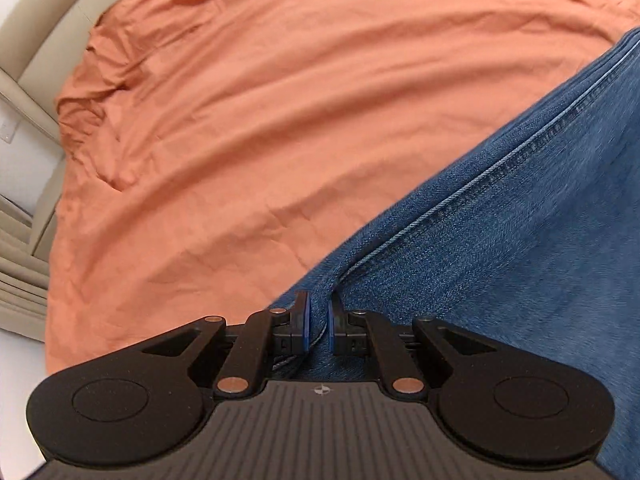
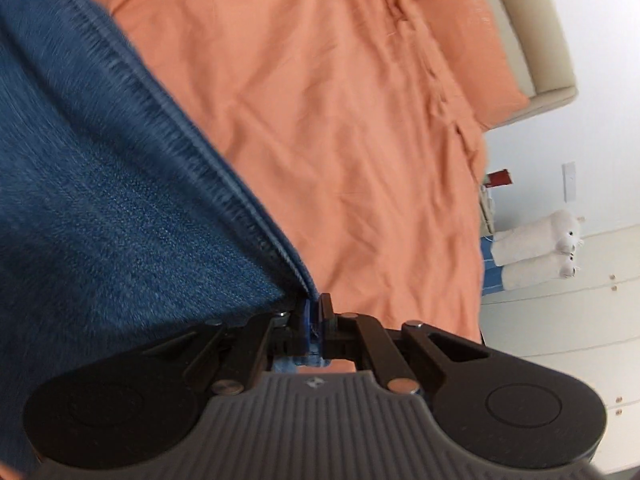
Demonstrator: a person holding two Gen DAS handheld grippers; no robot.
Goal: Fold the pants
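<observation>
Blue denim pants stretch from my left gripper up to the right in the left wrist view. That gripper is shut on a bunched fold of the denim beside a stitched seam. In the right wrist view the same pants fill the left side, with a thick hemmed edge running down to my right gripper. The right gripper is shut on that edge of the pants. Both grippers point steeply down over an orange bedsheet. The picture of the denim is motion-blurred.
The orange sheet covers a bed, with an orange pillow against a beige headboard. Beige upholstery borders the bed's left. Two white plush slippers lie on the floor beside white cupboard doors.
</observation>
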